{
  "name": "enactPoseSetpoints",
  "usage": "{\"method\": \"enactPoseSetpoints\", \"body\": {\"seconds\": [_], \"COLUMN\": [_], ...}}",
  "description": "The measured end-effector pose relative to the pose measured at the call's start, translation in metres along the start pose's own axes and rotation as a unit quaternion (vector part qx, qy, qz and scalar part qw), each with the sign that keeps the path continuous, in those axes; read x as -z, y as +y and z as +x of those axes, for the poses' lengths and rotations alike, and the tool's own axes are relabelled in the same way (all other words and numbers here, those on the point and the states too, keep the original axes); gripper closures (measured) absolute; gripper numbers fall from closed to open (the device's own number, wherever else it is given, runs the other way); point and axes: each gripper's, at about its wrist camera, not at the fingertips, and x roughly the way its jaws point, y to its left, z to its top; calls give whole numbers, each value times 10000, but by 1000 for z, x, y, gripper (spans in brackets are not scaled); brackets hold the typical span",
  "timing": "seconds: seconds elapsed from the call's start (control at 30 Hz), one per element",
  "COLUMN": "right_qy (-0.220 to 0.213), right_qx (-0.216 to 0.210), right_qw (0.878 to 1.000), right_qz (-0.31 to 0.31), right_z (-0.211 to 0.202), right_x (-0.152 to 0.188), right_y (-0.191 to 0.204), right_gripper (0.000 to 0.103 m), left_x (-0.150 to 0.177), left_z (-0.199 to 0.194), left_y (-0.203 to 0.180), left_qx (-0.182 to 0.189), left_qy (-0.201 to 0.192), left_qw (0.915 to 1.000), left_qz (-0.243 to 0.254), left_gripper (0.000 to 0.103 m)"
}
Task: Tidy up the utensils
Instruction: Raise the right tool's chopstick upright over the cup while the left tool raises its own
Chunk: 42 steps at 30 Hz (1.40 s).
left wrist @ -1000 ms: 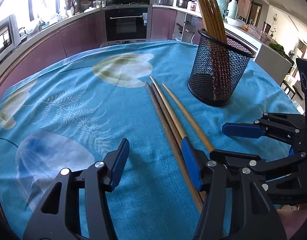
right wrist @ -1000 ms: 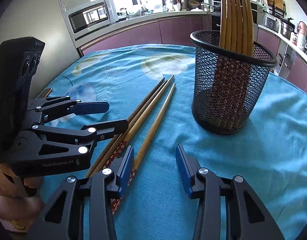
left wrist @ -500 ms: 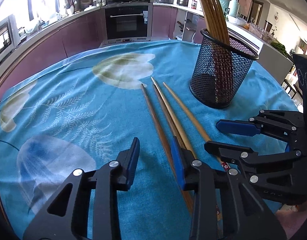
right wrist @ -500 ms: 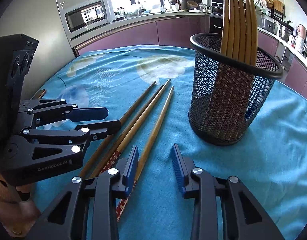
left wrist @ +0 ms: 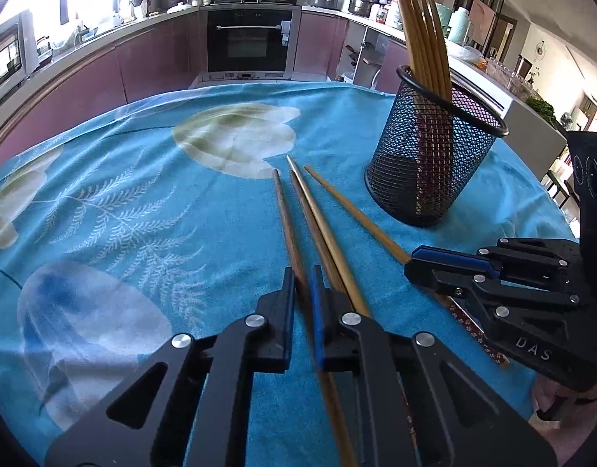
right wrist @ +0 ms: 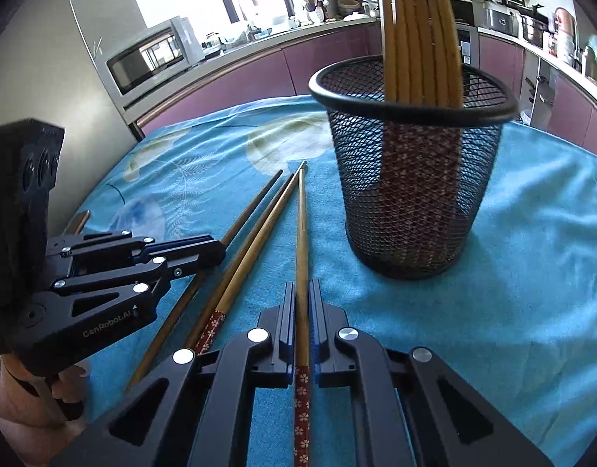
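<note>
On the blue floral tablecloth, both grippers sit low and nearly level, pointing along the loose chopsticks. Left gripper: jaws nearly closed around the dark chopstick, leftmost of the set. Right gripper: jaws narrowed onto the light chopstick, its red patterned end between the arms. Mesh holder stands upright just right of them, holding upright chopsticks. Two more chopsticks lie between the grippers.

The left gripper jaws clamp the dark chopstick on the tablecloth.
</note>
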Motion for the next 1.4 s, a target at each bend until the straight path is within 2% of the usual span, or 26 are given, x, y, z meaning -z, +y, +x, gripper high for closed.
{"method": "enactPoseSetpoints", "body": {"seconds": [0.13,0.3,0.53,0.63,0.87,1.1,1.4], "right_qy": [-102,25,211,288,279,-3,-559], "right_qx": [-221,-444,-379,-286,-270,-407,-617], "right_qw": [9997,9987,9984,9983,9981,9981,9959], "right_qz": [-18,-230,-369,-419,-483,-467,-345], "right_z": [-10,-11,-1,6,13,-7,-53], "right_x": [2,4,3,0,-5,-6,-13], "right_y": [0,10,17,18,19,16,7], "right_gripper": [97,97,97,94,97,97,97], "left_x": [5,15,15,13,8,5,-12], "left_z": [-12,-17,-15,-9,1,-15,-63], "left_y": [-1,-9,-7,-6,-4,-5,-6], "left_qx": [118,226,228,244,288,358,842], "left_qy": [-93,-23,34,111,175,-20,-478], "left_qw": [9999,9995,9993,9992,9991,9991,9950], "left_qz": [12,234,277,285,249,205,241], "left_gripper": [95,98,96,92,92,95,95]}}
